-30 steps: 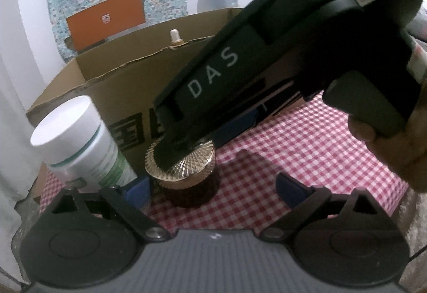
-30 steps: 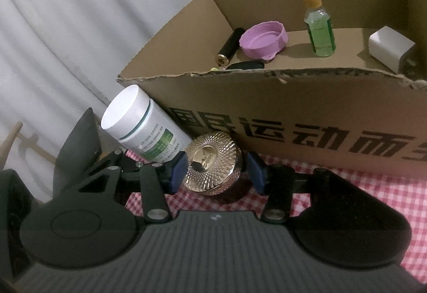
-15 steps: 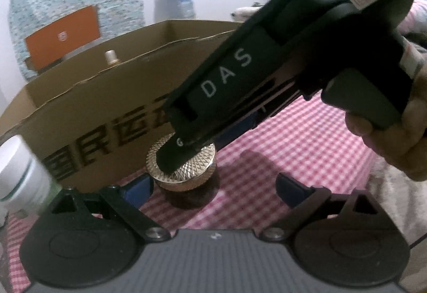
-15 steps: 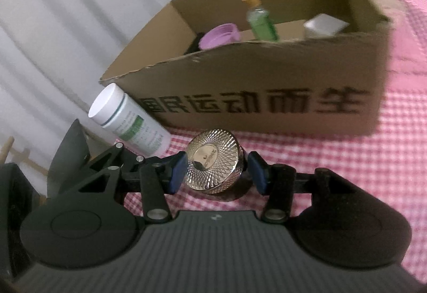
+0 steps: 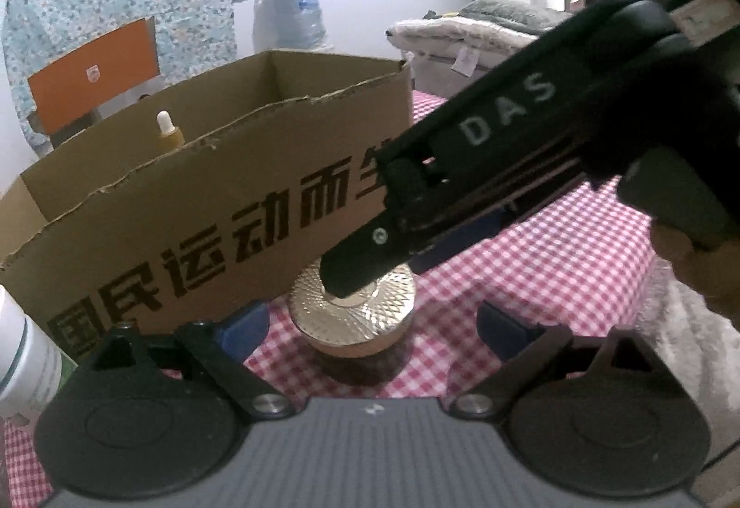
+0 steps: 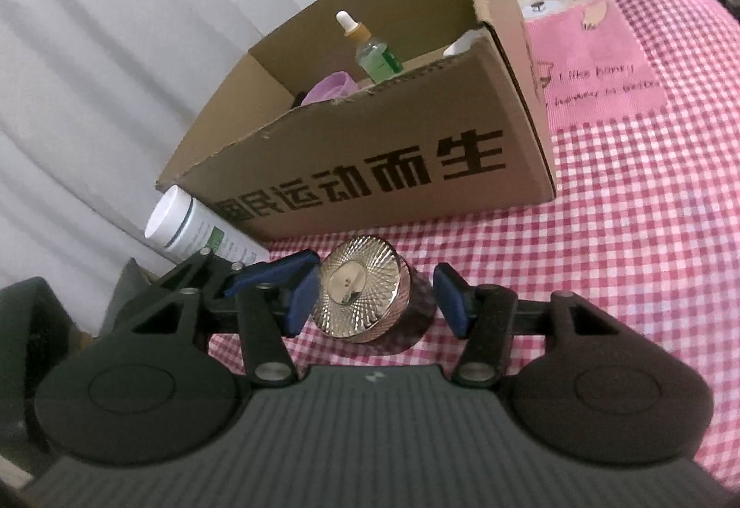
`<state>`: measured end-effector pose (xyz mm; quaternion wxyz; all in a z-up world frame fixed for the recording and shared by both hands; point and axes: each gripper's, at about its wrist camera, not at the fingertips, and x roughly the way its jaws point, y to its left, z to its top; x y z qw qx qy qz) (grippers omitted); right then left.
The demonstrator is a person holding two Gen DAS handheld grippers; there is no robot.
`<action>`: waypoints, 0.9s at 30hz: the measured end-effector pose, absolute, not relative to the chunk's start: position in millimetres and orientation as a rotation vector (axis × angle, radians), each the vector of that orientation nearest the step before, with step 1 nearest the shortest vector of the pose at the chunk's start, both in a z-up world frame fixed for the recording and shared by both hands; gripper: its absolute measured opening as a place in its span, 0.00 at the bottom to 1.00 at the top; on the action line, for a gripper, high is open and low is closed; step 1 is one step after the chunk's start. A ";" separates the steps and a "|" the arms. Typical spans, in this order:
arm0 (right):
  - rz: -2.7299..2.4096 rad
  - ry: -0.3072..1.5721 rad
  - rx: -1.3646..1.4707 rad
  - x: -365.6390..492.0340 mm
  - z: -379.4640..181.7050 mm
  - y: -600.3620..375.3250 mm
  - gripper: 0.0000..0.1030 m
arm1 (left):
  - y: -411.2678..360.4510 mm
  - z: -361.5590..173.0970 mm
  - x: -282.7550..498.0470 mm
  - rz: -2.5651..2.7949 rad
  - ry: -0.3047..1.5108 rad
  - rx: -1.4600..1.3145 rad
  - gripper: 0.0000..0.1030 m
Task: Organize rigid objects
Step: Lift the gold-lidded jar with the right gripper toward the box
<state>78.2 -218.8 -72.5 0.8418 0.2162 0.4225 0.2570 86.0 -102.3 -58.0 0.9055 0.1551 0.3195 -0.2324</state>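
Note:
A dark brown jar with a ribbed gold lid (image 6: 360, 288) stands on the pink checked cloth in front of the cardboard box (image 6: 370, 165). My right gripper (image 6: 377, 295) is open around the jar; the left pad touches the lid, the right pad stands clear. In the left wrist view the jar (image 5: 351, 313) sits between the open fingers of my left gripper (image 5: 372, 323), partly hidden by the right gripper's body (image 5: 508, 170) crossing above it.
The box holds a green dropper bottle (image 6: 377, 54), a purple lid (image 6: 330, 88) and a white item (image 6: 462, 43). A white pill bottle (image 6: 196, 230) leans at the box's left corner. The pink checked cloth (image 6: 624, 207) stretches right.
The right gripper has opened; its right pad has come off the jar. Both views have shifted right along the box, and the pill bottle has slid toward the left edge.

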 end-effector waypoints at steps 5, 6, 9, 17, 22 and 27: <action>0.535 0.897 0.469 78.7 -76.7 -213.3 0.53 | -105.3 -61.9 95.6 -0.460 0.674 0.334 0.82; 0.530 0.900 0.481 78.6 -77.5 -213.8 0.52 | -105.1 -62.5 96.0 -0.456 0.677 0.332 0.78; 0.530 0.904 0.508 77.8 -79.0 -216.8 0.49 | -103.5 -61.9 100.9 -0.456 0.680 0.315 0.66; 0.528 0.917 0.548 74.2 -78.6 -218.4 0.43 | -97.4 -58.9 104.8 -0.448 0.690 0.264 0.56; 0.526 0.926 0.540 70.3 -75.2 -217.1 0.43 | -96.6 -56.5 92.6 -0.457 0.703 0.259 0.56; 0.524 0.926 0.518 66.3 -75.1 -213.7 0.43 | -96.4 -56.2 89.6 -0.464 0.719 0.258 0.57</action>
